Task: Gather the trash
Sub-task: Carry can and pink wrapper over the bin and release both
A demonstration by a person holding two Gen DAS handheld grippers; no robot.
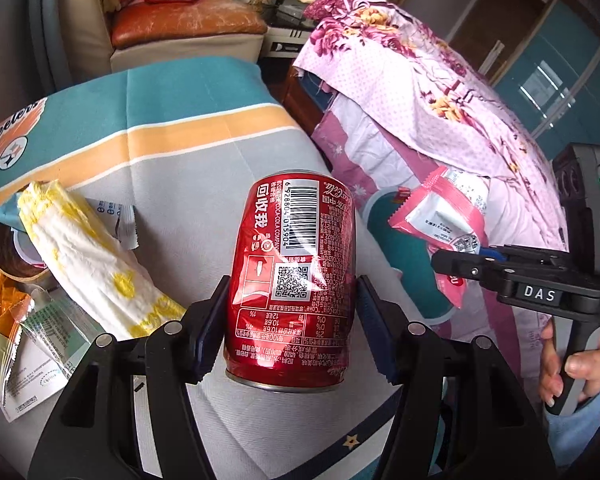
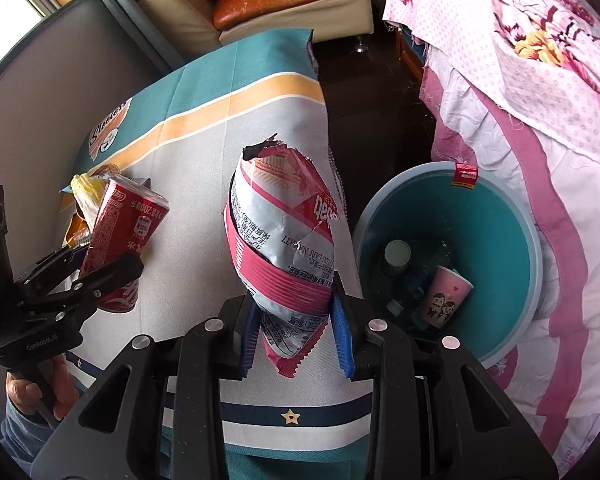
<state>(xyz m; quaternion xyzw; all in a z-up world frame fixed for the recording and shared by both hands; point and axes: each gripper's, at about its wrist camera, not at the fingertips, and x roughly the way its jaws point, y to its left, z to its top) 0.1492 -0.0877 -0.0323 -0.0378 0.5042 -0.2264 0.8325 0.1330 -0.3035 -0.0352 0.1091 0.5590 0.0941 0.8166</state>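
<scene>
Red cola can clamped between the left gripper fingers, lifted above the table. Pink-and-white snack wrapper pinched in the right gripper, held up near the table's right edge. Teal basin stands just beyond that edge, holding a pink paper cup. Crumpled tissue and wrappers lie at the table's left edge.

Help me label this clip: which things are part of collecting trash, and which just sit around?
Job: can in left gripper; wrapper in right gripper; basin; tissue.
Lying about: tablecloth, quilt, sofa.
</scene>
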